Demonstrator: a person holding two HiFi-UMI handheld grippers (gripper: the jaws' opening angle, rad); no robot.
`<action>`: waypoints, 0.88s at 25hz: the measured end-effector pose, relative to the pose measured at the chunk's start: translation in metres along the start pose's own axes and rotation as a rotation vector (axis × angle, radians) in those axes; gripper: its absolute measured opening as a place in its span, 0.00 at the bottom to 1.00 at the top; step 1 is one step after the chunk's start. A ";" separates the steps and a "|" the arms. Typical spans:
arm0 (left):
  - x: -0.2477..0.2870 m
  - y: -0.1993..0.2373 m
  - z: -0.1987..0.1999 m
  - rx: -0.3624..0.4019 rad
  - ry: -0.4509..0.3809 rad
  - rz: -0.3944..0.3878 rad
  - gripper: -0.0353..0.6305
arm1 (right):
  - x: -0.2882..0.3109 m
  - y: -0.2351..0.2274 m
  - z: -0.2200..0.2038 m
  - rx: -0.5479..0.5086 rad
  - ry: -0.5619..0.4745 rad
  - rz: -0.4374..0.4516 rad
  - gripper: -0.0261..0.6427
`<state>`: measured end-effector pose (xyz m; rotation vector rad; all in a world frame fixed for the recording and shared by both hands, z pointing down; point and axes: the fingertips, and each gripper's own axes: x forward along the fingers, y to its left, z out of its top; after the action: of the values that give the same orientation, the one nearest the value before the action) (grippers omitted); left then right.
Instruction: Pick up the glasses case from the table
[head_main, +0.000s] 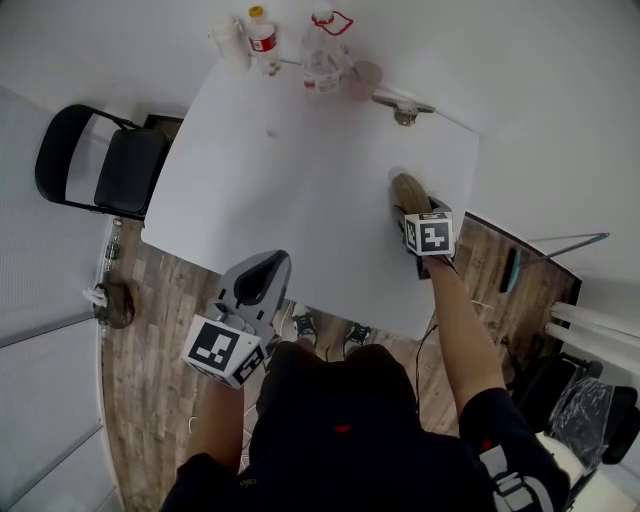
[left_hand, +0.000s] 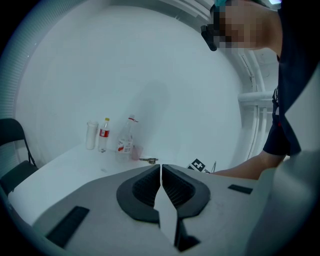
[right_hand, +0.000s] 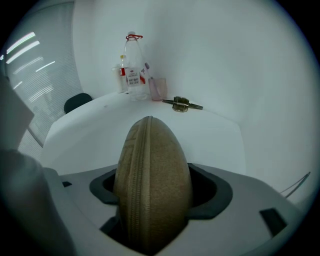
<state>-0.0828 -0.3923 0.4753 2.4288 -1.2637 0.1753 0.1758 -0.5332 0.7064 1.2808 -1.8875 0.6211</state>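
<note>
A tan, zippered glasses case (right_hand: 152, 180) stands on edge between the jaws of my right gripper (right_hand: 152, 192), which is shut on it. In the head view the case (head_main: 409, 191) pokes out ahead of the right gripper (head_main: 415, 212) over the right side of the white table (head_main: 300, 190); I cannot tell whether it still touches the top. My left gripper (head_main: 262, 272) hangs at the table's near edge. Its jaws meet with nothing between them in the left gripper view (left_hand: 161, 182).
At the table's far edge stand a white cup (head_main: 228, 42), a small bottle with a red label (head_main: 262, 34), a clear bottle (head_main: 321, 60) and a pink cup (head_main: 364, 78), with a metal object (head_main: 404, 107) to their right. A black chair (head_main: 105, 165) is at the left.
</note>
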 end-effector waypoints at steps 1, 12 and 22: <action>0.001 -0.001 0.001 0.004 -0.003 -0.005 0.10 | -0.002 0.000 0.002 0.007 -0.019 0.006 0.58; -0.007 -0.024 0.025 0.058 -0.031 -0.014 0.10 | -0.124 0.014 0.075 0.035 -0.388 0.082 0.57; -0.012 -0.074 0.070 0.143 -0.107 -0.069 0.10 | -0.275 0.029 0.108 0.062 -0.664 0.146 0.57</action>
<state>-0.0350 -0.3734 0.3866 2.6315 -1.2493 0.1211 0.1731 -0.4490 0.4223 1.5228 -2.5306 0.3450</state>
